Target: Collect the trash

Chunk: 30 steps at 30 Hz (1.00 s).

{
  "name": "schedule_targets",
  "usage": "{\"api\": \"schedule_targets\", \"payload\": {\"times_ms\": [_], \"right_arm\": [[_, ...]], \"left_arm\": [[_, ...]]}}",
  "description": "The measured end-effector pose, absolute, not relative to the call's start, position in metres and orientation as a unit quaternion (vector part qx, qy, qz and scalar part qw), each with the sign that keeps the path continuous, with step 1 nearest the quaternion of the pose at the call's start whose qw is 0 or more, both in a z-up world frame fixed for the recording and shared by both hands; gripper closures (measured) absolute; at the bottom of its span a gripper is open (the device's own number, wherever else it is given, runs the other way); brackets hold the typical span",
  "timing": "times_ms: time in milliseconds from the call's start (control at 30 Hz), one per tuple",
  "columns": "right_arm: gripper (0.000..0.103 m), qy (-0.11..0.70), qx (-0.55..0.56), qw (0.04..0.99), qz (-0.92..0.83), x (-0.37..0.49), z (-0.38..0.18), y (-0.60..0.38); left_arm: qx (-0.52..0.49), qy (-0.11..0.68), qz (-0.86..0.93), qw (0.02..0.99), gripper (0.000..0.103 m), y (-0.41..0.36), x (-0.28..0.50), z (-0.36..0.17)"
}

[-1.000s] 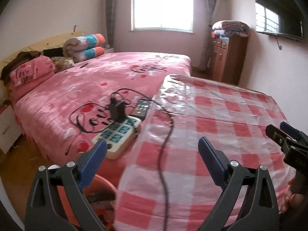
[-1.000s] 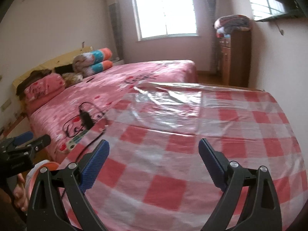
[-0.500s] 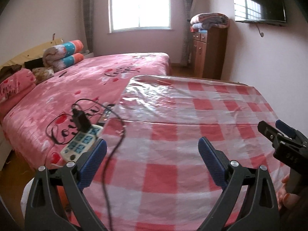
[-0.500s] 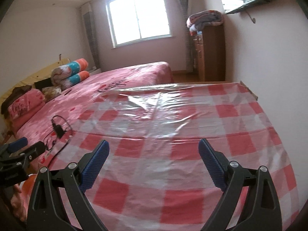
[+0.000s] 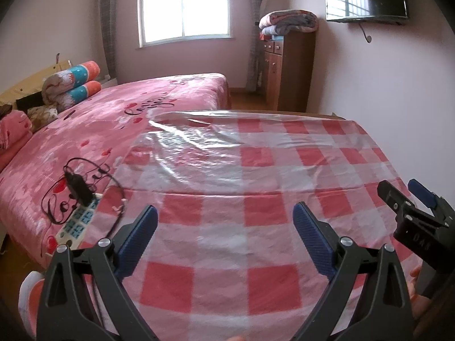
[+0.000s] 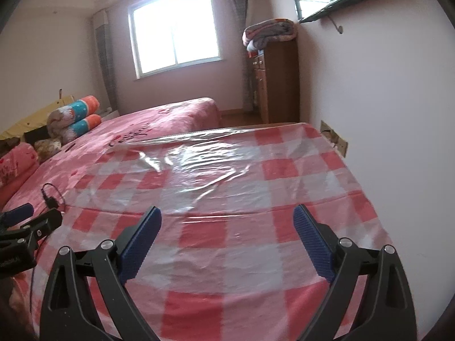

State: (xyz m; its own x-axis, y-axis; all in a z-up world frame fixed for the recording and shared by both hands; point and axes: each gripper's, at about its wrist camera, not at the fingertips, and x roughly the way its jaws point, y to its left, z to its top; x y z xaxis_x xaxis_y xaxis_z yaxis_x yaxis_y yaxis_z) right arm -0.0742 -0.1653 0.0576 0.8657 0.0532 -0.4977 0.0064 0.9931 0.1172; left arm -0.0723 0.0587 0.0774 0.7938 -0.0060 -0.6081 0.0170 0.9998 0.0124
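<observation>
a: where's the trash?
b: none shows on the checked tablecloth (image 5: pixel 256 227); its near edge is cut off below both views.
a: grippers?
b: left gripper (image 5: pixel 224 221) and right gripper (image 6: pixel 227 223) hang over the cloth, jaws spread wide, holding nothing.
a: edges?
b: right side meets the wall (image 6: pixel 384 99); left side abuts the pink bed (image 5: pixel 99 130), where a power strip (image 5: pixel 78 221) and black cable (image 5: pixel 113 199) lie.

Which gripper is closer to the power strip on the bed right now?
Left. The left gripper hangs over the checked table's bed-side edge, with the power strip just off its left finger. The right gripper is further toward the wall side, beyond the left one.
</observation>
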Motion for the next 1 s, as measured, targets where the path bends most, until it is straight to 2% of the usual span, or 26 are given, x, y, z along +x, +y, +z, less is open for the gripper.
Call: {"api": "schedule_targets", "payload": {"times_ms": [1000], "right_arm": [[0.01, 0.257, 0.057, 0.965, -0.018, -0.069, 0.055, -0.194]], "left_arm": [[0.054, 0.31, -0.014, 0.949, 0.007, 0.002, -0.052, 0.074]]}}
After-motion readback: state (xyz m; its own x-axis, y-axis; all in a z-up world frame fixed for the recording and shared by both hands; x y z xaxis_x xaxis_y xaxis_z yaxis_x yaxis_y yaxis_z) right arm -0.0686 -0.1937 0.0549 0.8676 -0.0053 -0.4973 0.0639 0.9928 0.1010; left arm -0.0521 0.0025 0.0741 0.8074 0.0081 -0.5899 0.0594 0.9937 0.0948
